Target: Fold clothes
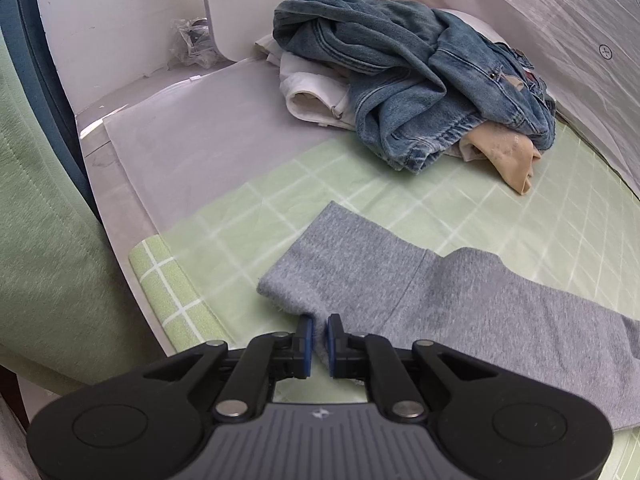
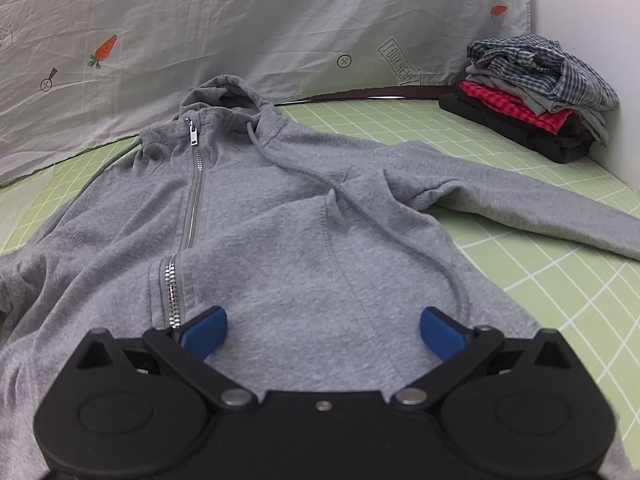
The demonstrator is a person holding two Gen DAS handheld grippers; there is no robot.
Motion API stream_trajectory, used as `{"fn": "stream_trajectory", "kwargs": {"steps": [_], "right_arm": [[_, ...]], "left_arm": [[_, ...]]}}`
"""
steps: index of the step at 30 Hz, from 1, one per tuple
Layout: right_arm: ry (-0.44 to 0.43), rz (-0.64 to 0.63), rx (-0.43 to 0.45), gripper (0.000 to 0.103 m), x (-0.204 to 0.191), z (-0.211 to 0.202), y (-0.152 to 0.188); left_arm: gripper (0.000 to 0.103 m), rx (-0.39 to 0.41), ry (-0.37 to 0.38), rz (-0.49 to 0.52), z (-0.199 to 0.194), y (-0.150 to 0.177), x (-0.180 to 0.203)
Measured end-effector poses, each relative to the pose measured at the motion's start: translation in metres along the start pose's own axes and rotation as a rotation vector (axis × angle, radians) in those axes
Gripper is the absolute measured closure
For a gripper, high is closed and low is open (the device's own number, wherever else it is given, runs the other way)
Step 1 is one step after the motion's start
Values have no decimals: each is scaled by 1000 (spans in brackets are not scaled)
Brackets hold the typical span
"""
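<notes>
A green grid-patterned mat [image 2: 540, 280] covers the counter, backed by a carrot-print grey sheet [image 2: 280, 20]. The left gripper [image 1: 319, 338] clenches the grey zip hoodie's [image 2: 280, 220] sleeve at lower centre; the right gripper [image 2: 323, 330] is released.

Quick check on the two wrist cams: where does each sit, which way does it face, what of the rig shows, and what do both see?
Left wrist: on the left gripper, angled down along its fingers at a grey hoodie sleeve cuff pinched between the shut pads; beyond, a denim pile; only the gripper shows.
Right wrist: on the right gripper, jaws open over the grey hoodie, facing its hood, a carrot-print sheet and a folded stack; only the gripper shows.
Shared: the hoodie, the green grid mat, the sheet.
</notes>
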State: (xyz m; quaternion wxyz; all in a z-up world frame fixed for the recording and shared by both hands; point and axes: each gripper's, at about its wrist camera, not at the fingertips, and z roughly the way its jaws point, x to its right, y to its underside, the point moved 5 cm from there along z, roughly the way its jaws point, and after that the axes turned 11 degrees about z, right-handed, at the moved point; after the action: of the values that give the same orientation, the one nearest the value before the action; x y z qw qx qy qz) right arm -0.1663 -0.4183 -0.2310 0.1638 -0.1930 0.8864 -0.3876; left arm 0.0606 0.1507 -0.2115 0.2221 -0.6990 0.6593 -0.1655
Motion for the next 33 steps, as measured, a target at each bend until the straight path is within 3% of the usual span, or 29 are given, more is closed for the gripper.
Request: {"fn": "stream_trajectory", "kwargs": {"steps": [20, 28, 33], "right_arm": [[-2, -1, 1, 0, 0, 0, 0], [-3, 0, 2, 0, 0, 0, 0], [-5, 0, 2, 0, 0, 0, 0]], "left_arm": [[90, -50, -75, 156, -20, 22, 18], [74, 56, -52, 194, -42, -10, 40], [69, 74, -12, 238, -30, -27, 61]]}}
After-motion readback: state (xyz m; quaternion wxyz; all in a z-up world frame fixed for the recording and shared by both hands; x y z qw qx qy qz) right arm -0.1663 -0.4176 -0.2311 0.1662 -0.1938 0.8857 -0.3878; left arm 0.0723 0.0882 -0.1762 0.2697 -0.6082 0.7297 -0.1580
